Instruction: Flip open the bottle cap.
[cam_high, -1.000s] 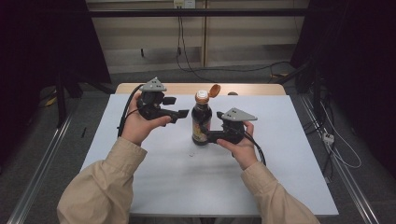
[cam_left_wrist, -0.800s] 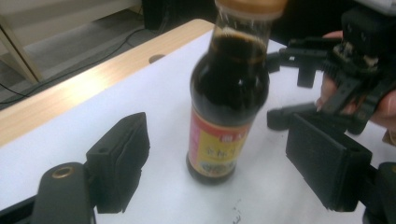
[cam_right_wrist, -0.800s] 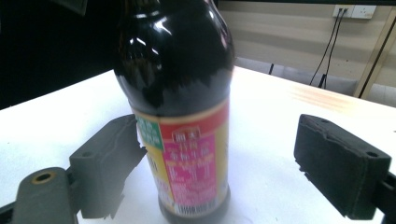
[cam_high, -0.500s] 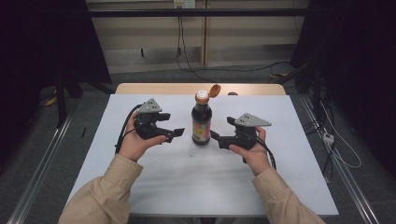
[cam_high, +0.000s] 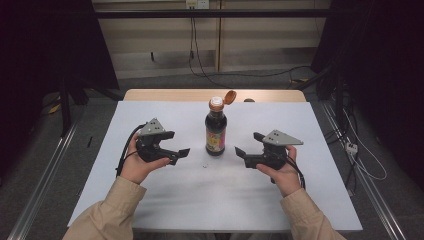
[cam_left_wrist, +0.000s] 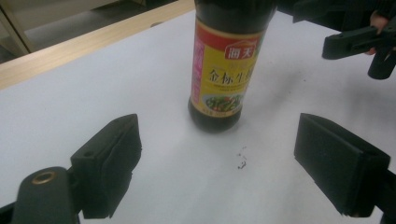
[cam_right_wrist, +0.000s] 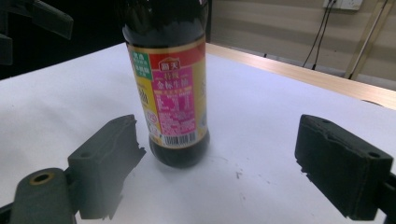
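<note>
**Bottle stands opened, both grippers clear of it**

At the centre of the white table (cam_high: 150, 200), a dark sauce bottle (cam_high: 216, 131) stands upright with its orange flip cap (cam_high: 229, 96) swung open and tilted off toward 1 o'clock. Nothing touches the bottle.

From the bottle, the left gripper (cam_high: 181, 152) sits at 8 o'clock and the right gripper (cam_high: 240, 151) at 4 o'clock, each held just above the table in a hand and aimed inward at the bottle's base. Both sets of jaws stand wide apart and empty: in the left gripper view the 2 black pads frame the bottle's yellow label (cam_left_wrist: 228, 77) with open table on either side, and the right gripper view shows the same spread around the pink label (cam_right_wrist: 175, 95).

As a judgement, opening the cap looks done: the lid is up, the bottle is steady, and the grippers are off it. What remains, if anything, would be to lift or pour from the bottle, or to press the cap shut again; neither has begun. A few small dark specks (cam_high: 205, 164) lie on the table just in front of the bottle.
</note>
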